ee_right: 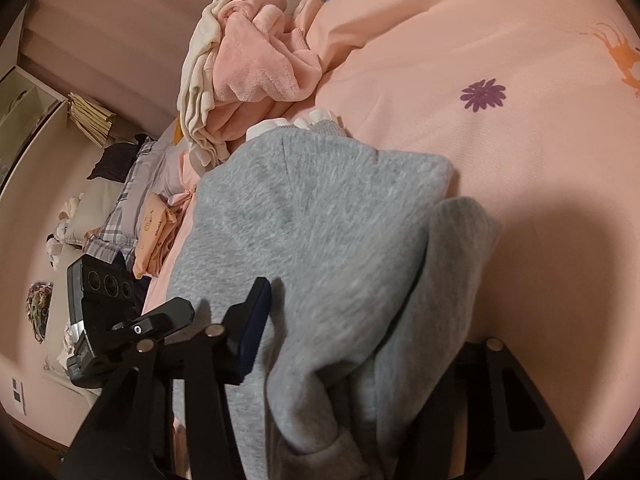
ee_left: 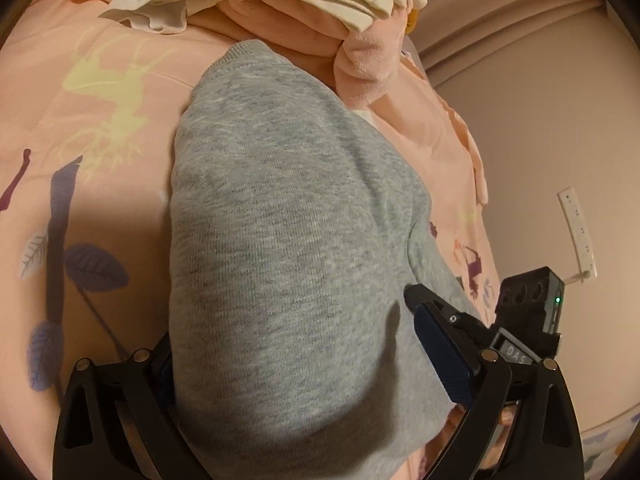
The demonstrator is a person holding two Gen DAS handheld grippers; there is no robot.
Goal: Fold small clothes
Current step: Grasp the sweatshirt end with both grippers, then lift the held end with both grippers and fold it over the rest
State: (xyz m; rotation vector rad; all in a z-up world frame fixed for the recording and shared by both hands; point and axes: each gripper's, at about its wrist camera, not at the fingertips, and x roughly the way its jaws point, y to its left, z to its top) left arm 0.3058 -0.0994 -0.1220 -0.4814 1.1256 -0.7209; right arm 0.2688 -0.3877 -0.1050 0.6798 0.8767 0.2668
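Lying between both pairs of your jaws, the grey knit garment [ee_left: 288, 220] (heathered, a white frilled collar at its far end) rests on the pink printed bedspread [ee_left: 80, 92]. Your left gripper [ee_left: 288, 344] stands wide, pads off the cloth; whether your right gripper [ee_right: 360, 360] pinches the bunched fold cannot be told.
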